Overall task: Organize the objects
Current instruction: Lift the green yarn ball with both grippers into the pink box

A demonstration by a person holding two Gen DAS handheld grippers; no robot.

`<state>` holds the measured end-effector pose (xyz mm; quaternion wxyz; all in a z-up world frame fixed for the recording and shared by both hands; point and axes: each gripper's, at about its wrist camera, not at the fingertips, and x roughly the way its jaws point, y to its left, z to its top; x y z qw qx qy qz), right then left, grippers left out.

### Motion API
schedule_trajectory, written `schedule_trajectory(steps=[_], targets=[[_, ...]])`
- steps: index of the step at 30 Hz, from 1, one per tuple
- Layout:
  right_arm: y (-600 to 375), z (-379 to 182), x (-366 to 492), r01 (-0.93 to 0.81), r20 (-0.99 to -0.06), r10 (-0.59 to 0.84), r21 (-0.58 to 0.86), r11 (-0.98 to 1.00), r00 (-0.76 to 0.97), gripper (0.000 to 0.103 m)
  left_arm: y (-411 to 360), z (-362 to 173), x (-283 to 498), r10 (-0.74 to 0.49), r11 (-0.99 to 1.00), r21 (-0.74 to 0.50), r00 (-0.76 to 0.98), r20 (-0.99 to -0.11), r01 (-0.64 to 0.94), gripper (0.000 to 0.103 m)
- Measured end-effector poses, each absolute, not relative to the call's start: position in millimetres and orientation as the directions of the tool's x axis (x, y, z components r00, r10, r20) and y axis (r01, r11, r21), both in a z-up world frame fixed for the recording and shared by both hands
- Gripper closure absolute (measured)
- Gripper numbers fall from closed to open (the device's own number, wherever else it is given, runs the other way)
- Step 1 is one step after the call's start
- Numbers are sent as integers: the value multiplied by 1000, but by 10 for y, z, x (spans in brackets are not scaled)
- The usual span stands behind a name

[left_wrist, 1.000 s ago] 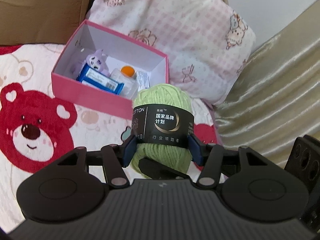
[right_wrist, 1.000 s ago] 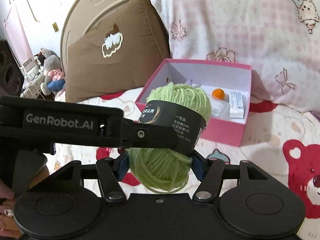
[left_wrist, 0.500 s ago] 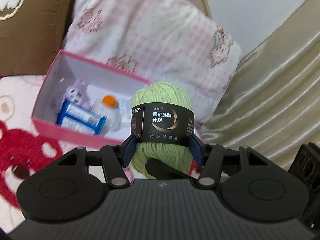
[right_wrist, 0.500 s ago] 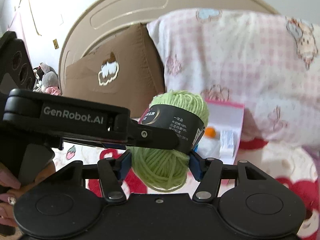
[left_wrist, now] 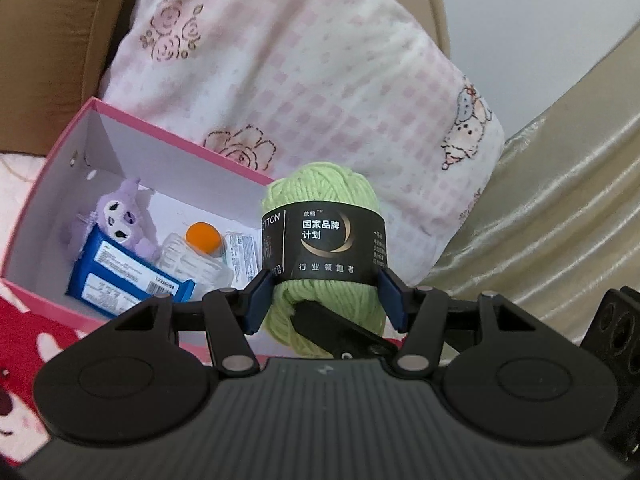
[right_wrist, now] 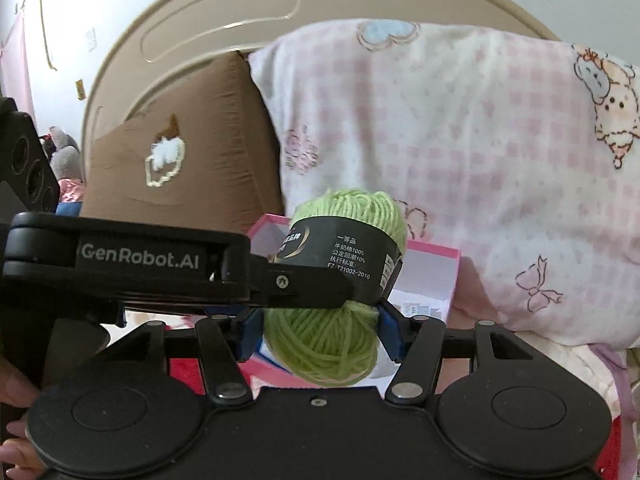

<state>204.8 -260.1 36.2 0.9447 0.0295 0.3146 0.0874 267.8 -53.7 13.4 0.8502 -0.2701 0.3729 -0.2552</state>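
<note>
beige curved headboard (right_wrist: 208,12), white wall (left_wrist: 540,20), gold curtain (left_wrist: 560,208).

Your left gripper (left_wrist: 324,298) clamps the green yarn ball (left_wrist: 322,216) by its black label band. Behind it sits the pink box (left_wrist: 48,168), holding a purple plush toy (left_wrist: 120,216), blue packet (left_wrist: 120,276) and orange-capped bottle (left_wrist: 200,248).

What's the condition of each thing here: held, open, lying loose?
Green yarn ball: held in the air, gripped by both grippers.
Left gripper: shut on the yarn's label band.
Right gripper: shut on the yarn's lower part.
Pink box: open, no lid, partly filled.
Purple plush toy: lying in the box.
Blue packet: lying in the box.
Orange-capped bottle: on its side in the box.
</note>
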Motion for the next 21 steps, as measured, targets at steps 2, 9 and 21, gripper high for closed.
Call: schedule_trajectory(steps=[2,9,21], targets=[[-2598,304,2132,-139,-605,158,78,987,781,39,-560,58,2756,-642,718,-655,587,-492,235,48],[-2672,136,2368,-134,-638,126,36,990,759,39,-593,-209,3036,-681,678,-702,546,-489,217,48],[-2600,-121,2630,-84,-683,-8,-101,991,730,40,-682,-588,3383,-723,634,-748,493,-484,195,48]])
